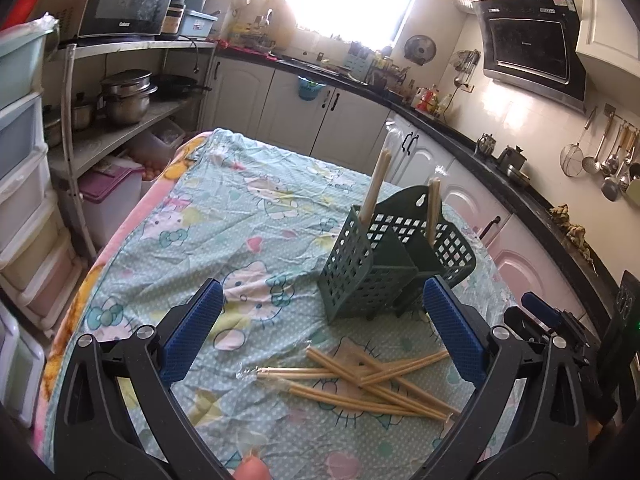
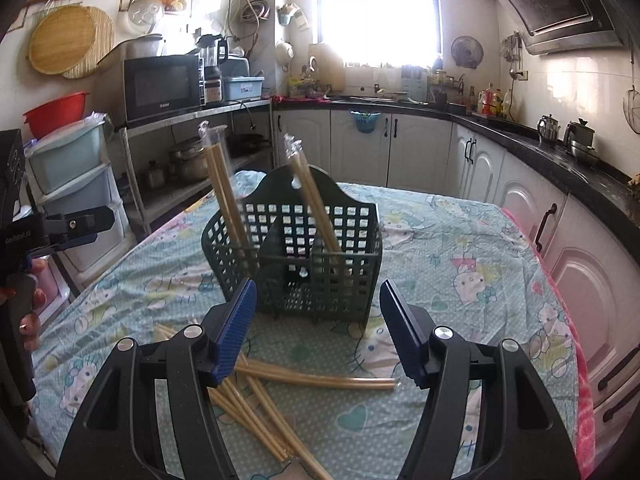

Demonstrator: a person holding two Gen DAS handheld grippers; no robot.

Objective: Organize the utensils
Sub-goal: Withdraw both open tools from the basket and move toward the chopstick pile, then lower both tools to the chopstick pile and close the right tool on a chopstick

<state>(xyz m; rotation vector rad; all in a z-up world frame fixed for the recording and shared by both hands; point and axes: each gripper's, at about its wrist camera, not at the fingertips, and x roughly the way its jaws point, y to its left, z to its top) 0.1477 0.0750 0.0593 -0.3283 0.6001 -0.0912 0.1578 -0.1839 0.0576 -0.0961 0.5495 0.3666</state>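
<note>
A dark green slotted utensil basket stands on the table; it also shows in the right wrist view. Two wrapped chopstick pairs stand tilted in it, one in each compartment. Several wrapped bamboo chopstick pairs lie loose on the cloth in front of the basket, also seen in the right wrist view. My left gripper is open and empty above the loose chopsticks. My right gripper is open and empty just before the basket.
The table wears a pale green cartoon-print cloth. Kitchen cabinets and a black counter run along the right. A metal shelf with pots and plastic drawers stand at the left. The other gripper's body is at the right.
</note>
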